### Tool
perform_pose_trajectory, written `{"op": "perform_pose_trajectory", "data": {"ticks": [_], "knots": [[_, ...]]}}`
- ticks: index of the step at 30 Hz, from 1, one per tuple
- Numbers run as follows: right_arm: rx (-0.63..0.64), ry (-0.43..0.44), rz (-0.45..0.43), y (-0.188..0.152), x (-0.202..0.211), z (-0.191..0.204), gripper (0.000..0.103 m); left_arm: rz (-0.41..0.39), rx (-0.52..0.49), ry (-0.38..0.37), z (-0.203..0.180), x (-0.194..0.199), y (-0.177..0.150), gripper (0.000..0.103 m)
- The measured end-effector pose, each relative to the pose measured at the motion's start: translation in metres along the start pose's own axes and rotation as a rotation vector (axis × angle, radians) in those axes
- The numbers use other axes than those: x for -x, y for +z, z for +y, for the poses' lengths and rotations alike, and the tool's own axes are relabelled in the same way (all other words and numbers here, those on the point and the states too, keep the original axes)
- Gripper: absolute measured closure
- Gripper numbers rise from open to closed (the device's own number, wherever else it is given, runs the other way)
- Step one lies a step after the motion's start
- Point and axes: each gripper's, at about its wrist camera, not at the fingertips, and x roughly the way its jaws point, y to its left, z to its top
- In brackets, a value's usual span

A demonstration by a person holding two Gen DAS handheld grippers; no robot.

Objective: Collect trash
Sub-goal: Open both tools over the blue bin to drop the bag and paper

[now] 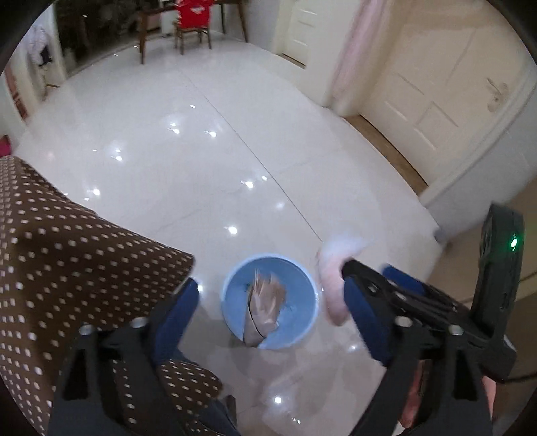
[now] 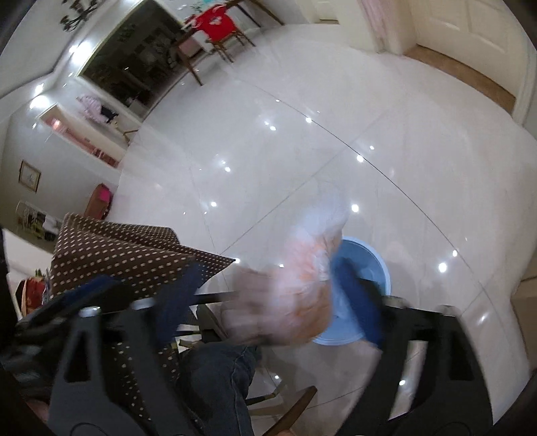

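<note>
A crumpled brown paper scrap (image 1: 265, 302) sits in the blue bin (image 1: 302, 322) on the floor. A pale pink-and-orange plastic wrapper (image 2: 302, 285), blurred, hangs loose between the spread jaws of the right gripper (image 2: 268, 302), above the bin. Left gripper (image 1: 268, 302) jaws gape too, holding nothing. Spotted brown cloth (image 1: 67, 268) hides the left side.

Polka-dot tablecloth (image 1: 67, 268), glossy floor (image 1: 201, 151), distant chair (image 1: 193, 30)
</note>
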Motion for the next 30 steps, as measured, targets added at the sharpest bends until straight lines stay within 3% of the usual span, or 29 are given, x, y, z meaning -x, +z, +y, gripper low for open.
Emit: {"op": "perform_pose_trajectory", "data": {"ticks": [2,12,30], "knots": [[-0.024,-0.003,-0.001,-0.002,0.001,-0.006,0.006,-0.01,0.014,-0.003,0.006,0.005,0.001,0.016],[-0.012,-0.054,-0.058,0.0,0.018,0.004,0.006,-0.142,-0.019,0.023,0.003,0.067,-0.013,0.014],[0.143,-0.003,-0.235,-0.026,0.111,0.106,0.006,-0.407,-0.062,0.042,0.01,0.191,-0.056,0.007]]}}
